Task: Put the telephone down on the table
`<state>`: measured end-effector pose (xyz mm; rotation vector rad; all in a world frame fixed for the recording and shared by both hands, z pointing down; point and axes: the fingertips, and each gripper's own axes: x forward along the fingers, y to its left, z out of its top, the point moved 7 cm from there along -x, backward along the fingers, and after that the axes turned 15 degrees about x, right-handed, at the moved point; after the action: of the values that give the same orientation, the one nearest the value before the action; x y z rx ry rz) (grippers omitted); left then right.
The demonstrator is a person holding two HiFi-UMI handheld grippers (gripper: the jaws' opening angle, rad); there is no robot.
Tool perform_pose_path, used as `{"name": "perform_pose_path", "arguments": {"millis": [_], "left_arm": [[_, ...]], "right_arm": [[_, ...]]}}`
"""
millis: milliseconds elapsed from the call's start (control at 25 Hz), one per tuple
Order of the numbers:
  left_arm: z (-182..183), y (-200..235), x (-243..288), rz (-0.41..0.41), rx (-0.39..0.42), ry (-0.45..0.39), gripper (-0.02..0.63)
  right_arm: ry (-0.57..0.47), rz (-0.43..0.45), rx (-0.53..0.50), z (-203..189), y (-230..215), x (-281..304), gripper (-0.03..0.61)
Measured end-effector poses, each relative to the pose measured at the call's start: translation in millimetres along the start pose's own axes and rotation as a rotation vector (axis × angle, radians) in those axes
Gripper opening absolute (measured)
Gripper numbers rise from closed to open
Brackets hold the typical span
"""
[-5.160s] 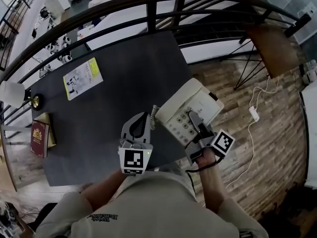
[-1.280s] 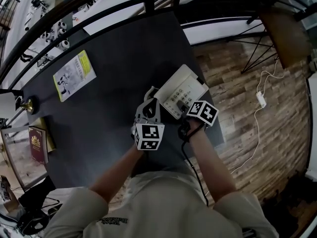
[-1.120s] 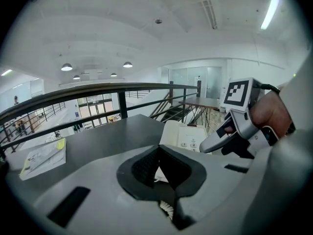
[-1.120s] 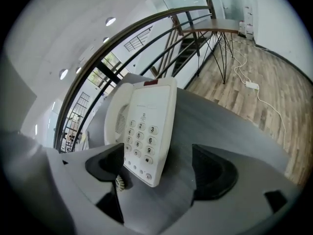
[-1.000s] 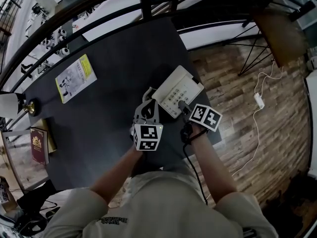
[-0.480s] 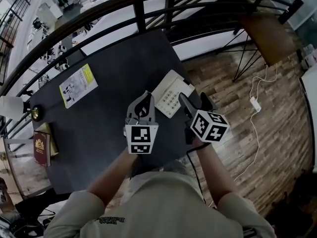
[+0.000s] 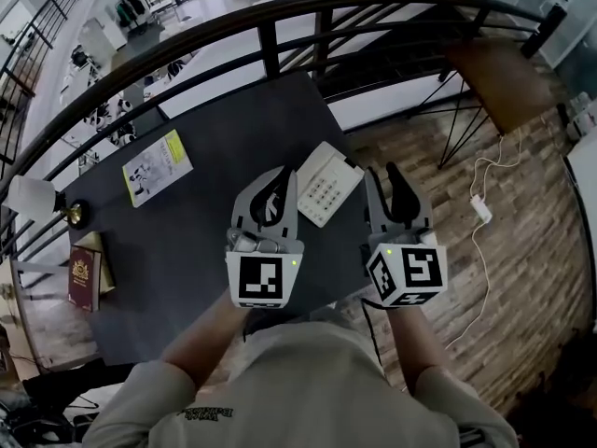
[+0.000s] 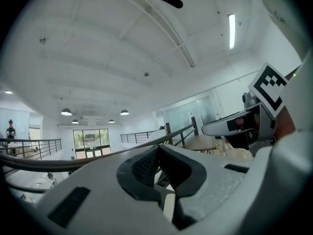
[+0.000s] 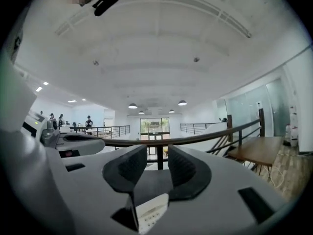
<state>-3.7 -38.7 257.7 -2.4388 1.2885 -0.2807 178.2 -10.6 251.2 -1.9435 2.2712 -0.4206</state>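
The white telephone [image 7: 325,183] lies flat on the dark table [image 7: 187,250], near its right edge, with the keypad facing up. Both grippers hang well above it and touch nothing. My left gripper [image 7: 283,177] is over the table just left of the phone, its fingertips meeting on nothing; they come to a point in the left gripper view [image 8: 159,151]. My right gripper [image 7: 387,177] is to the phone's right, past the table edge. Its jaws are closing with only air between them [image 9: 156,168]. The telephone [image 9: 149,214] shows far below that gap.
A yellow-and-white leaflet [image 7: 159,166] lies on the far left of the table. A lamp [image 7: 23,199] and a red book [image 7: 79,273] are at its left end. A black railing [image 7: 280,26] runs behind. A wooden table [image 7: 494,73] and a white cable [image 7: 480,208] are on the right.
Both grippers came up off the telephone and now sit high, close to the camera. The right gripper rolled upright and its jaws narrowed. The telephone stayed on the table.
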Motion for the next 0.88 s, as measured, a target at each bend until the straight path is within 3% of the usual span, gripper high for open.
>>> {"name": "perform_pose_path", "arguments": {"millis": [120, 440, 560, 880], "left_arm": [[26.1, 7.9, -17.4, 0.042, -0.021, -0.080, 0.005], [52.9, 12.2, -52.6, 0.029, -0.065, -0.092, 0.005], [50.2, 6.1, -55.1, 0.015, -0.078, -0.094, 0.005], [14.3, -15.2, -63.4, 0.000, -0.133, -0.017, 0.005]], "right_arm": [[-0.081, 0.066, -0.064, 18.8, 20.5, -15.6, 0.101], [-0.158, 0.183, -0.108, 24.6, 56.5, -46.9, 0.066], [-0.177, 0.196, -0.115, 19.4, 61.7, -53.7, 0.018], [-0.123, 0.198, -0.091, -1.0, 63.1, -61.1, 0.003]]}}
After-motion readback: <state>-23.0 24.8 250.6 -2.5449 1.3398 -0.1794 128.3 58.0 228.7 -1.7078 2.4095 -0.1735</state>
